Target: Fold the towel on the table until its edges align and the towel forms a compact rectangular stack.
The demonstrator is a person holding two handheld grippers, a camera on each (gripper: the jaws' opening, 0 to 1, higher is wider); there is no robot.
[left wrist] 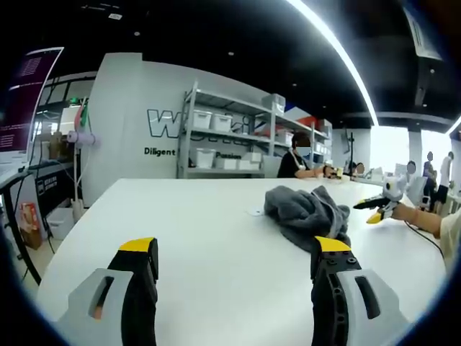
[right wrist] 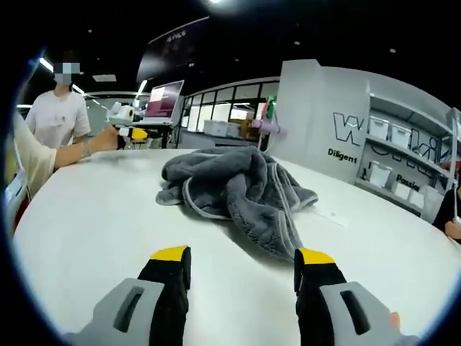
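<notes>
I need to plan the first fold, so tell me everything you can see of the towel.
The towel is grey, plush terry by its look, with a paler stitched hem along its edges. It lies crumpled in a loose heap, unfolded, on the white table. One corner trails toward the right gripper. Neither gripper touches it; both stand open, short of it.

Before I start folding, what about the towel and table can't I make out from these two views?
- Towel corners and hems: right gripper view, buried in its own bunched folds.
- Towel's near side: left gripper view, partly behind the left tongs' right jaw.
- Small white tag on the table: too small to identify.
- Table's near edge: cut off behind the right tongs.
</notes>
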